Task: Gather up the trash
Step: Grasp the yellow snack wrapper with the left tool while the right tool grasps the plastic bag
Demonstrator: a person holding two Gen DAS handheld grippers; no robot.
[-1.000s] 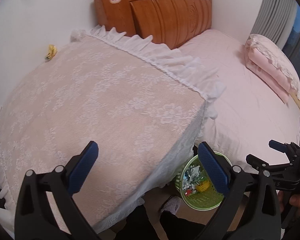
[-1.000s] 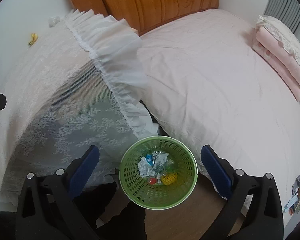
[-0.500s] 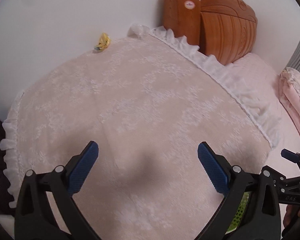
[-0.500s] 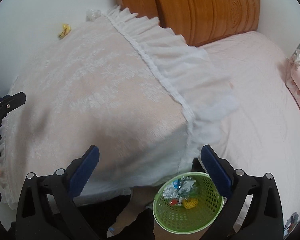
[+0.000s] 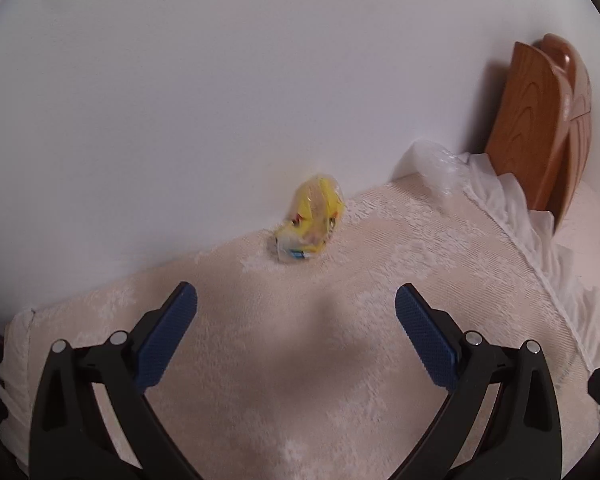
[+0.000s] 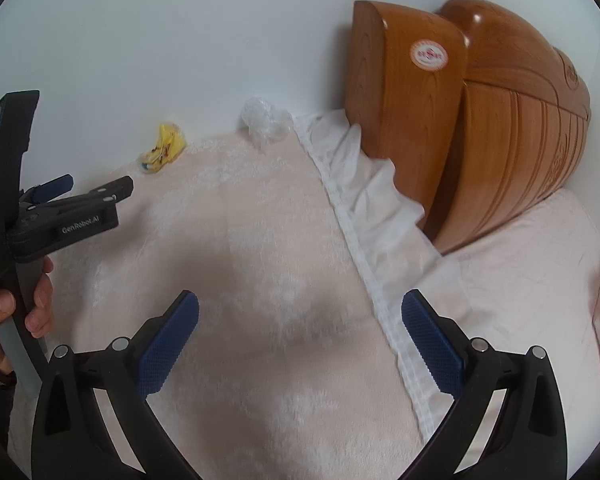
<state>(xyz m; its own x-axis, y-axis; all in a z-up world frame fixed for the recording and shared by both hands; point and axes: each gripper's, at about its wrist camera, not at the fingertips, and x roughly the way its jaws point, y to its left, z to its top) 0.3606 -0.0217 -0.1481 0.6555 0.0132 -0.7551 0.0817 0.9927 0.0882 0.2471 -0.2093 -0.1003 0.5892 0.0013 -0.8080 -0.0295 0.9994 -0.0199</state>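
Left wrist view: left claw (image 5: 296, 300), jaws spread and empty, above lace-covered table (image 5: 300, 380); yellow wrapper (image 5: 310, 220) lies ahead, at the wall. Right claw (image 6: 300, 312) likewise spread, empty.

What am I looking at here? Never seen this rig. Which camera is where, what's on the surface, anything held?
No robot arm: a person holds a two-finger gripper in each hand, each with a fisheye camera looking along its blue-padded fingers. The left wrist view shows the left gripper, open and empty. The right wrist view shows the right gripper, also open and empty, with the left one and the hand holding it at that picture's left edge. Below both is a lace-covered surface beside a wooden headboard. A yellow wrapper lies by the wall, ahead of the left gripper, and a crumpled clear plastic piece sits at the far corner.
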